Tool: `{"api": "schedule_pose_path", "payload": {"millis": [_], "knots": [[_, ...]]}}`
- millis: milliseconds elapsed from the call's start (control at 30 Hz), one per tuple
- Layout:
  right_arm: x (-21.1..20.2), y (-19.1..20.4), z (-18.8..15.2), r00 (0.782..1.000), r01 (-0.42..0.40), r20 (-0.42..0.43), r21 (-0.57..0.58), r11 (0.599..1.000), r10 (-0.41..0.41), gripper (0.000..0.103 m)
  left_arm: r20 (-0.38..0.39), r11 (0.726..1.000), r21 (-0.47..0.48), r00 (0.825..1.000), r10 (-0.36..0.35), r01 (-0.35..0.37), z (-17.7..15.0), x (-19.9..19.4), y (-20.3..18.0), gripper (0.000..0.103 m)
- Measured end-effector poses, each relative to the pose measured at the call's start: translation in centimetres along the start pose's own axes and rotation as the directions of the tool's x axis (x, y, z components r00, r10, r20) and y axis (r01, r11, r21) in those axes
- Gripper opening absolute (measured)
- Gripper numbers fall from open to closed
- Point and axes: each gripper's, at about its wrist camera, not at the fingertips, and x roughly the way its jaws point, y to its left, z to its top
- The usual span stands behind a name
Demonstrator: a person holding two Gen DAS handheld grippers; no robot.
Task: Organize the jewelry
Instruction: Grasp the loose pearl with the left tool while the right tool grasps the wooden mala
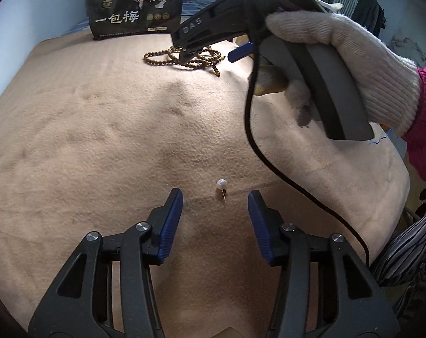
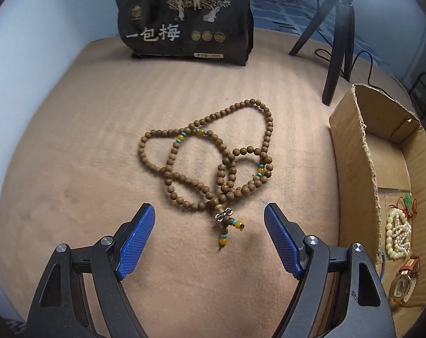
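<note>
Beige fleece blanket (image 1: pixel 100 140) spread flat, keeping small pieces visible. Pearl stud earring (image 1: pixel 221 186) lying between the tips of left gripper (image 1: pixel 215 205), untouched; jaws partly open, narrowed to suit so small a thing. Wooden bead necklace (image 2: pixel 213 157) coiled ahead of right gripper (image 2: pixel 210 233), tassel end lying between wide-open jaws, nothing held. Cardboard box (image 2: pixel 351 169) just beside, already holding a pearl bracelet (image 2: pixel 397 233) and wristwatch (image 2: pixel 404 281), likely the destination. Black snack bag (image 2: pixel 190 17) standing behind.

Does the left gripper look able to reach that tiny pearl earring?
Probably yes: the pearl earring lies alone on the blanket, just ahead of the left gripper, whose jaws stand open with nothing between.
</note>
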Motion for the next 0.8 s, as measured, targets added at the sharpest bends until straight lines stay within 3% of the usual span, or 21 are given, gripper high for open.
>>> {"api": "schedule_pose_path", "payload": {"millis": [133,333,633,800], "knots": [[0.9,0.2,0.3,1.000,0.021,-0.008,-0.008,1.000,-0.021,0.080,-0.007,1.000,-0.005,1.000,0.005,-0.005,0.4,0.5,-0.1,0.041],[2.3,0.4,0.8,0.998,0.036,-0.042,-0.016,0.999,-0.037,0.080,-0.008,1.000,-0.017,1.000,0.005,-0.005,0.8,1.1,0.1,0.040],[3.9,0.8,2.1,0.998,0.035,-0.043,-0.037,0.999,-0.037,0.080,-0.009,0.999,-0.019,0.999,0.030,-0.031,1.1,1.5,-0.3,0.021],[5.0,1.0,2.9,0.999,0.032,-0.017,-0.048,0.998,-0.032,0.088,-0.002,0.999,-0.012,0.999,0.046,-0.046,1.0,1.6,-0.4,0.014]]}}
